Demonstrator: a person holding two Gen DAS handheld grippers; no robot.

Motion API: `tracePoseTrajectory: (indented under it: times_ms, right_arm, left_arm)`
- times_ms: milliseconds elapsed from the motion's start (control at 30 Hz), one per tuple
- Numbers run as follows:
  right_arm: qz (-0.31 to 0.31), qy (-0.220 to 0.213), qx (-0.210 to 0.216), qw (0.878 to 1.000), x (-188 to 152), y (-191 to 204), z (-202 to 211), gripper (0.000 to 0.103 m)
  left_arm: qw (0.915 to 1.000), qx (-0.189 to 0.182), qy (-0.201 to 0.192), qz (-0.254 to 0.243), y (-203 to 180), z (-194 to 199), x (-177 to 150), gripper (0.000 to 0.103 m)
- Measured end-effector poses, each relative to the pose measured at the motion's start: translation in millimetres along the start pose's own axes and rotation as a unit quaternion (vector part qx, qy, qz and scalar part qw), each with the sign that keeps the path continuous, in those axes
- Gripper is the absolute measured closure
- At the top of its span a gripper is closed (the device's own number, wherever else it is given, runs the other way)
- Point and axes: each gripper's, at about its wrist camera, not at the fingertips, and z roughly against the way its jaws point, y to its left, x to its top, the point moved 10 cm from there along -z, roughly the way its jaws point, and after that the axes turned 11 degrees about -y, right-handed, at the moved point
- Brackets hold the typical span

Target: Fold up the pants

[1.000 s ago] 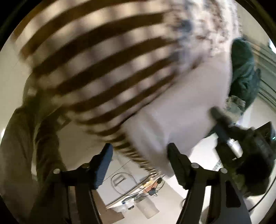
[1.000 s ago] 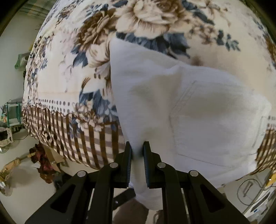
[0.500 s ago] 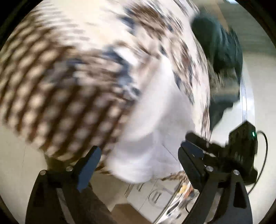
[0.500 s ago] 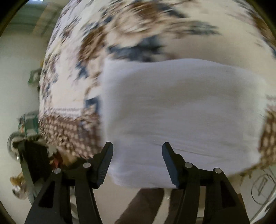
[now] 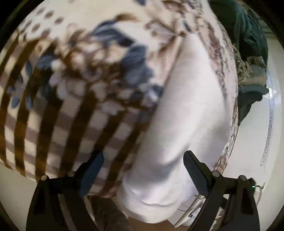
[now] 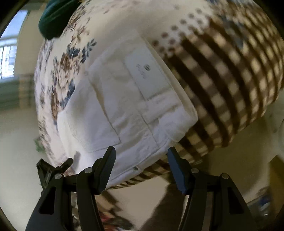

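Observation:
White pants (image 5: 186, 110) lie folded into a long band on a floral and checked blanket (image 5: 71, 88). In the left wrist view my left gripper (image 5: 143, 156) hangs open above the band's near end, its pads clear of the cloth. In the right wrist view the pants (image 6: 127, 106) show a back pocket, a label and the waistband near the blanket's (image 6: 221, 71) edge. My right gripper (image 6: 141, 152) is open over that waistband corner, with nothing pinched between its pads.
A dark green garment (image 5: 248, 35) lies at the blanket's far end, also seen in the right wrist view (image 6: 53, 16). A person's dark trouser leg (image 6: 168, 204) stands on the pale floor below the edge. A black tool part (image 6: 53, 168) pokes in left of my right gripper.
The right gripper let go of the pants fold, opened and swung over to the waistband end. The left gripper opened wider and shifted along the pants, rolling as it went.

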Motion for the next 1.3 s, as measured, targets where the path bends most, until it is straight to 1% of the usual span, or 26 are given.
tracePoseTrajectory:
  times_ms: [67, 100, 133, 167, 200, 300, 400, 433, 467, 533, 567, 600, 667, 700, 767, 800, 833, 867, 900, 933, 1000, 1133, 1200, 1233, 1300]
  right_arm:
    - [-0.008, -0.006, 0.013, 1.000, 0, -8, -14, 0.040]
    - [-0.010, -0.010, 0.021, 1.000, -1, -9, -23, 0.038]
    - [-0.010, -0.012, 0.028, 0.999, -2, -9, -32, 0.038]
    - [-0.012, -0.014, 0.033, 0.999, -3, -7, -38, 0.038]
    - [-0.019, -0.018, 0.042, 0.999, -3, -10, -47, 0.038]
    - [-0.043, -0.022, 0.050, 0.998, -7, -17, -53, 0.037]
    - [-0.068, -0.009, 0.062, 0.996, -22, -25, -50, 0.037]
    - [-0.080, -0.003, 0.091, 0.993, -28, -22, -50, 0.037]
    - [-0.081, 0.002, 0.108, 0.991, -31, -19, -53, 0.037]
    - [-0.074, -0.003, 0.130, 0.989, -32, -9, -63, 0.037]
    - [-0.068, -0.002, 0.149, 0.986, -32, 0, -71, 0.037]
    - [-0.059, -0.004, 0.144, 0.988, -30, 5, -80, 0.037]
    - [-0.051, -0.008, 0.136, 0.989, -27, 12, -95, 0.033]
    - [-0.058, -0.009, 0.138, 0.989, -26, 15, -100, 0.029]
    - [-0.070, -0.009, 0.153, 0.986, -23, 23, -101, 0.027]
    - [-0.071, -0.011, 0.163, 0.984, -21, 27, -99, 0.027]
    - [-0.076, -0.016, 0.191, 0.979, -19, 36, -94, 0.027]
    - [-0.072, -0.022, 0.209, 0.975, -17, 45, -91, 0.027]
    - [-0.056, -0.025, 0.209, 0.976, -15, 51, -91, 0.027]
    - [-0.041, -0.023, 0.197, 0.979, -14, 53, -97, 0.027]
    - [-0.031, -0.006, 0.183, 0.983, -18, 51, -117, 0.027]
    - [-0.042, -0.003, 0.207, 0.977, -17, 61, -128, 0.027]
    - [-0.040, -0.003, 0.240, 0.970, -16, 68, -121, 0.027]
    - [-0.022, -0.004, 0.245, 0.969, -18, 79, -124, 0.027]
    - [0.005, -0.001, 0.233, 0.972, -21, 87, -134, 0.027]
  left_arm:
    - [0.9994, -0.006, -0.025, -0.021, -24, -2, 9, 0.007]
    - [0.9988, -0.006, -0.035, -0.032, -30, -3, 11, 0.000]
    - [0.9978, -0.009, -0.047, -0.047, -39, -5, 14, 0.000]
    - [0.9969, -0.014, -0.050, -0.058, -47, -10, 15, 0.000]
    - [0.9963, -0.016, -0.048, -0.069, -51, -21, 15, 0.000]
    - [0.9966, 0.008, -0.022, -0.079, -49, -56, 14, 0.000]
    - [0.9962, 0.021, -0.015, -0.083, -51, -69, 16, 0.000]
    - [0.9959, 0.022, -0.014, -0.086, -54, -71, 17, 0.000]
    - [0.9957, 0.024, -0.012, -0.089, -56, -72, 18, 0.000]
    - [0.9952, 0.027, -0.010, -0.093, -56, -72, 18, 0.000]
    - [0.9951, 0.028, -0.009, -0.094, -53, -72, 18, 0.000]
    - [0.9950, 0.029, -0.009, -0.095, -54, -73, 18, 0.000]
    - [0.9947, 0.034, -0.008, -0.097, -54, -71, 15, 0.000]
    - [0.9946, 0.036, -0.007, -0.097, -52, -69, 15, 0.000]
    - [0.9943, 0.040, -0.006, -0.099, -52, -69, 14, 0.000]
    - [0.9941, 0.042, -0.006, -0.100, -52, -70, 14, 0.000]
    - [0.9940, 0.042, -0.007, -0.101, -52, -70, 14, 0.000]
    - [0.9939, 0.043, -0.007, -0.102, -52, -70, 13, 0.000]
    - [0.9939, 0.042, -0.008, -0.102, -51, -70, 13, 0.000]
    - [0.9940, 0.042, -0.008, -0.101, -51, -70, 13, 0.000]
    - [0.9939, 0.043, -0.008, -0.101, -50, -71, 13, 0.000]
    - [0.9938, 0.046, -0.010, -0.101, -53, -73, 13, 0.000]
    - [0.9942, 0.044, -0.009, -0.098, -54, -74, 13, 0.000]
    - [0.9944, 0.043, -0.009, -0.096, -53, -75, 14, 0.000]
    - [0.9951, 0.037, -0.006, -0.092, -53, -75, 14, 0.000]
